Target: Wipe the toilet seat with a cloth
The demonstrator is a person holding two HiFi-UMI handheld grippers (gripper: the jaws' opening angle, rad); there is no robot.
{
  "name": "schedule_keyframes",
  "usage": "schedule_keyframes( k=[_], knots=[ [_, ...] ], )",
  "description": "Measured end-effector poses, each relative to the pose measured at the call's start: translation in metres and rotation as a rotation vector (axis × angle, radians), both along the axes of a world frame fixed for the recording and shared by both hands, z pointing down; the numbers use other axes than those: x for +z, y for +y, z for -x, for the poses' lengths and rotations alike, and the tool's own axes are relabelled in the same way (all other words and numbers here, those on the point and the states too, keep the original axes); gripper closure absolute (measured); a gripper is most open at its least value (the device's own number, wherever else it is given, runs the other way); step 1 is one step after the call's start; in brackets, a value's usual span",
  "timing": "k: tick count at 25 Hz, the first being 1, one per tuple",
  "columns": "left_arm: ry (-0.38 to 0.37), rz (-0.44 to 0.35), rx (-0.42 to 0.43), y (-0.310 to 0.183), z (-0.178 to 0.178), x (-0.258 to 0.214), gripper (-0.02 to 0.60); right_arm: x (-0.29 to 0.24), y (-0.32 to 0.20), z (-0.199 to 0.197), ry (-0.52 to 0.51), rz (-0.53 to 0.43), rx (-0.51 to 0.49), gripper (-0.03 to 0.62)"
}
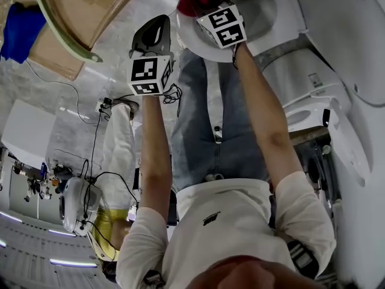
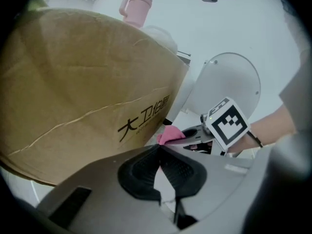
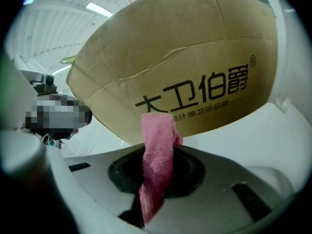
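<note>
1. Gripping item: right gripper point(image 3: 157, 156), jaws clamped on a pink cloth point(image 3: 158, 130). One folded end stands up past the jaw tips and the other trails back between the jaws.
2. Left gripper point(image 2: 160, 152): jaws pressed together with nothing between them. It is held beside the right gripper and apart from the toilet.
3. Toilet seat point(image 1: 274, 32): white, at the top of the head view. The cloth is at its near rim, over the bowl's edge. Contact between cloth and seat cannot be confirmed, as the head view is cramped there.
4. Cardboard box point(image 3: 170, 57): large, printed, and just beside the toilet. It fills the background of both gripper views.
5. Pink cup point(image 2: 136, 6): upright on top of the box.
6. Cables point(image 1: 96, 137): loose on the floor near the person's feet.
7. Stage, judged: wiping is at or near its start.
8. Hazards, judged:
   - The pinch on the cloth is narrow, so drag along the seat could pull it free and drop it into the bowl.
   - Too little cloth may stand proud of the jaws, letting hard jaw tips scrape the seat.
   - A wide sweep could knock the box and topple the cup.
   - The cables could snag a foot.
</note>
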State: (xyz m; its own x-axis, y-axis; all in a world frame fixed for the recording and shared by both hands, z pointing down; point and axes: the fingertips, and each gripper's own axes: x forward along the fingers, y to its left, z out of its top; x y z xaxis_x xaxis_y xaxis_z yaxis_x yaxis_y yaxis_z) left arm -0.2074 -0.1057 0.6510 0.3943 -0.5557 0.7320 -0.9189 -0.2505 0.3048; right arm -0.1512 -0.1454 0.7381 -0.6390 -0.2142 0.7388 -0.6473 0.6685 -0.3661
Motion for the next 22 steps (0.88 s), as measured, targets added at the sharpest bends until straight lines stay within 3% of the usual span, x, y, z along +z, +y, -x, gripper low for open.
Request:
schedule_keyframes(
  k=[22],
  knots=[
    [0.001,-0.028,0.094,-0.067,-0.091,-0.003,0.571,-0.006,-0.086,-0.103,-0.003,-0.041,0.181,0.546]
  ],
)
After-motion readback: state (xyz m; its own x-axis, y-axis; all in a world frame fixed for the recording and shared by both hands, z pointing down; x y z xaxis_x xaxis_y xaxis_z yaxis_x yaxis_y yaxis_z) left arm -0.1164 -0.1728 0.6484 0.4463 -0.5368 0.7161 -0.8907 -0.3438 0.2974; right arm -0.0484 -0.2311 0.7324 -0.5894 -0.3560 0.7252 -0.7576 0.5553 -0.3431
